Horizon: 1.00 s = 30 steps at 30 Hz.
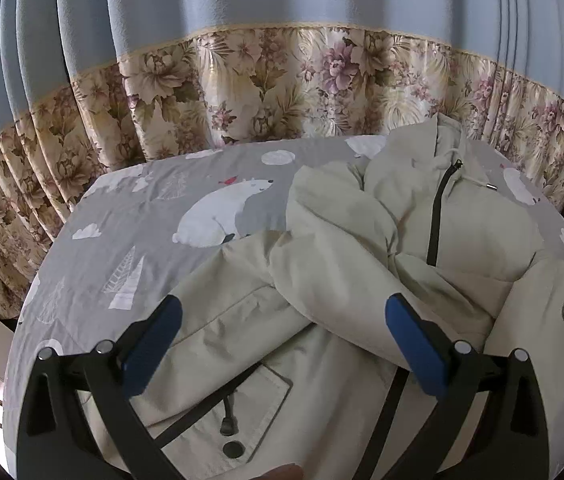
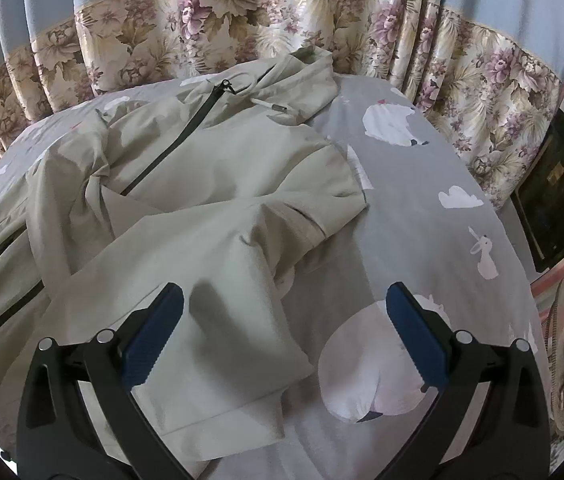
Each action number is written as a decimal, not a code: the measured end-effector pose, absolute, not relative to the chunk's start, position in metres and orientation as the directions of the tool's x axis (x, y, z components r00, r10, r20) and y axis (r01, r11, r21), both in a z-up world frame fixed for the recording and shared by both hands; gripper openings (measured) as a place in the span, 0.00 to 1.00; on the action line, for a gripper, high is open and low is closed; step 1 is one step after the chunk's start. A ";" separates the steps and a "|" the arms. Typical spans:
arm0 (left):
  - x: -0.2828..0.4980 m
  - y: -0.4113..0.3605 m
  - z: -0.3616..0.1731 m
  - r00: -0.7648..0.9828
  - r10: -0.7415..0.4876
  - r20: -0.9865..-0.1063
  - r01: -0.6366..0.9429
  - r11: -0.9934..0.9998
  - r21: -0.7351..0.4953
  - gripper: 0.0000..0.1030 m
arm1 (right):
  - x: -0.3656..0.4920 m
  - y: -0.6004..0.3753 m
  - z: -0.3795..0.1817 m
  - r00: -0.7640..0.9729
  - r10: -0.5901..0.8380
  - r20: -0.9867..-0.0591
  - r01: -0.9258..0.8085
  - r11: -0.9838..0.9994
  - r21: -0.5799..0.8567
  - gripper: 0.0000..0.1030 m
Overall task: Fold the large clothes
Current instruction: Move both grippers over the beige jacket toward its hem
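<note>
My left gripper [image 1: 282, 336] hangs with its fingers spread wide, grasping nothing, above the cream jacket [image 1: 462, 236] that lies rumpled on the bed [image 1: 130, 216]. My right gripper [image 2: 282, 332] is likewise released, over a folded-in sleeve [image 2: 210, 320] whose cuff edge lies near the bed's front. Bare grey sheet [image 2: 434, 240] runs free to the right of the jacket; floral curtains [image 1: 282, 80] close off the far edge.
</note>
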<state>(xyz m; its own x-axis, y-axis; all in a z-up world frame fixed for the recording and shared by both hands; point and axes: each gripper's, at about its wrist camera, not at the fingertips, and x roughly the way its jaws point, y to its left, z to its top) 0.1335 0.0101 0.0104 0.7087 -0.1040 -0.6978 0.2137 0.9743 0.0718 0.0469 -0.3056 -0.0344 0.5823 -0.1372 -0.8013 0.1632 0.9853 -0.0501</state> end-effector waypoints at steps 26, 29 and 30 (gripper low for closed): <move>0.168 -0.033 0.012 0.714 -0.108 -0.692 0.268 0.955 0.128 0.99 | 0.053 -0.327 -0.031 0.598 -0.124 -0.792 0.174 0.985 -0.023 0.97; 0.181 -0.036 0.010 0.713 -0.134 -0.688 0.300 0.945 0.127 0.99 | 0.055 -0.333 -0.028 0.607 -0.124 -0.785 0.182 0.983 -0.014 0.97; 0.184 -0.038 0.009 0.713 -0.132 -0.689 0.305 0.943 0.136 0.99 | 0.055 -0.335 -0.026 0.610 -0.126 -0.783 0.185 0.983 -0.014 0.97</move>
<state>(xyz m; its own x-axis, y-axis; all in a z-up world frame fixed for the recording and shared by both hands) 0.1841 -0.0378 0.0088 0.7129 -0.1317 -0.6888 0.3050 0.9427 0.1355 0.0546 -0.3350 -0.0264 0.6098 -0.1258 -0.7825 0.1850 0.9826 -0.0139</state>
